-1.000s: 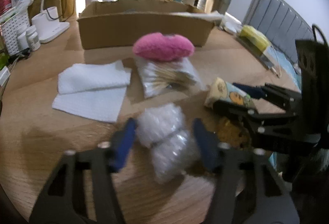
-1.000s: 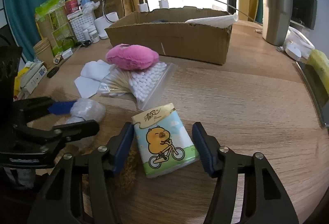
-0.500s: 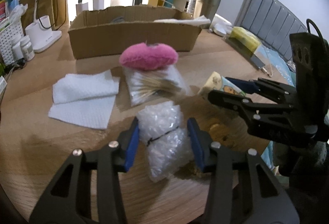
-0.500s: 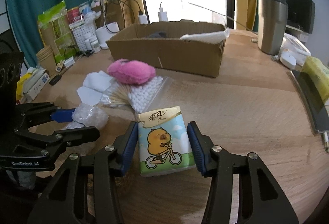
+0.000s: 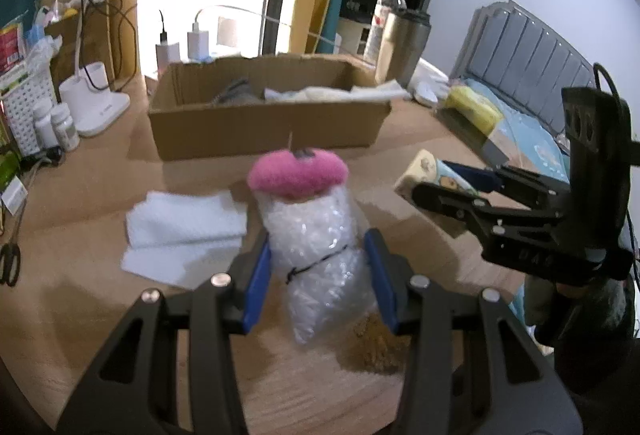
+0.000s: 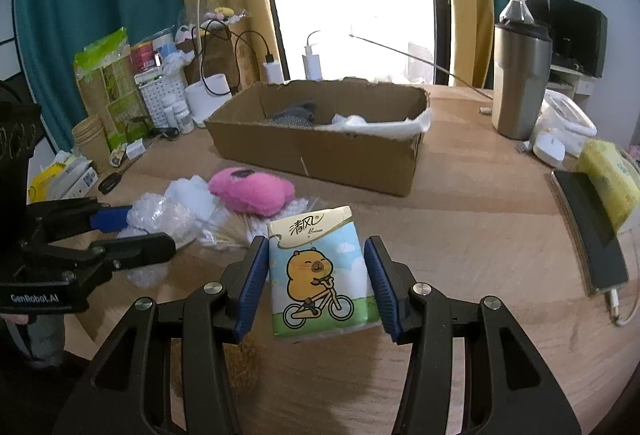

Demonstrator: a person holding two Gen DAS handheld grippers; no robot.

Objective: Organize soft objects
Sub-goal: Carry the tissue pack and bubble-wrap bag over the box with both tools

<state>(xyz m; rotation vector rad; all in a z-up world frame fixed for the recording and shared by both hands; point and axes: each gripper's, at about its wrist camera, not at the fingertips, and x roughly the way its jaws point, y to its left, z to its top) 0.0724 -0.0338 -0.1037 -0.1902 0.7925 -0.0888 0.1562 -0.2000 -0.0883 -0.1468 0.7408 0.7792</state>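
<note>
The box [image 6: 320, 139] at the back of the table [image 6: 480, 235] already holds a grey cloth [image 6: 294, 113] and something white [image 6: 360, 121], so part of the sorting looks done. Both tools are loaded now: the left gripper [image 5: 318, 275] has its fingers pressed onto a bubble-wrap bundle [image 5: 316, 247], and the right gripper [image 6: 316, 281] has its fingers closed against the sides of a tissue pack [image 6: 320, 271]; both items appear lifted clear of the table, in front of the box and well short of it. Left on the table in front of the box are the pink plush [image 6: 252, 191], a bag of cotton swabs [image 6: 236, 231] just beside it, and white cloths [image 5: 180, 231] to its left. By my reading, the task is somewhere near its middle: two items are in hand and need carrying over the box's front wall, and at least three more remain to be picked up.
</note>
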